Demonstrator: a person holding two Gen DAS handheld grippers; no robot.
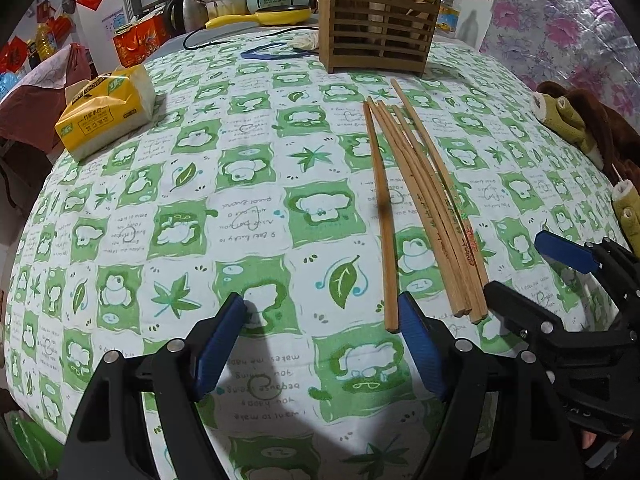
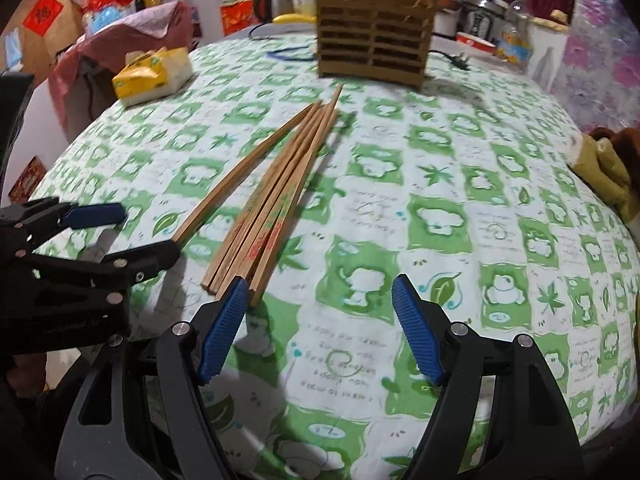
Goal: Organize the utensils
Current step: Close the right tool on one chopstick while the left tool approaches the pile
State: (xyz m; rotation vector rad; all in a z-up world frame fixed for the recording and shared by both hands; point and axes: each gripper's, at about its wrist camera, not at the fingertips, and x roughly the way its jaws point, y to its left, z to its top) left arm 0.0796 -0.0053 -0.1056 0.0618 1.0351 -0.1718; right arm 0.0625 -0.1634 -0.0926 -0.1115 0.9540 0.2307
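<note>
Green-checked tablecloth (image 1: 256, 216) carries loose chopsticks (image 1: 424, 200) before a wooden holder (image 1: 378, 36); both grippers' jaws gape, released.

Left gripper (image 1: 322, 312) low and level, blue-padded jaws spread wide and empty, right gripper (image 2: 316, 292) just beside it, likewise gaping, both pointing forward, black frames angled slightly toward each other

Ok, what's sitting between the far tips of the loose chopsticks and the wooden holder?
Nothing: only bare tablecloth between the chopsticks and the wooden holder, seen in both wrist views.
</note>
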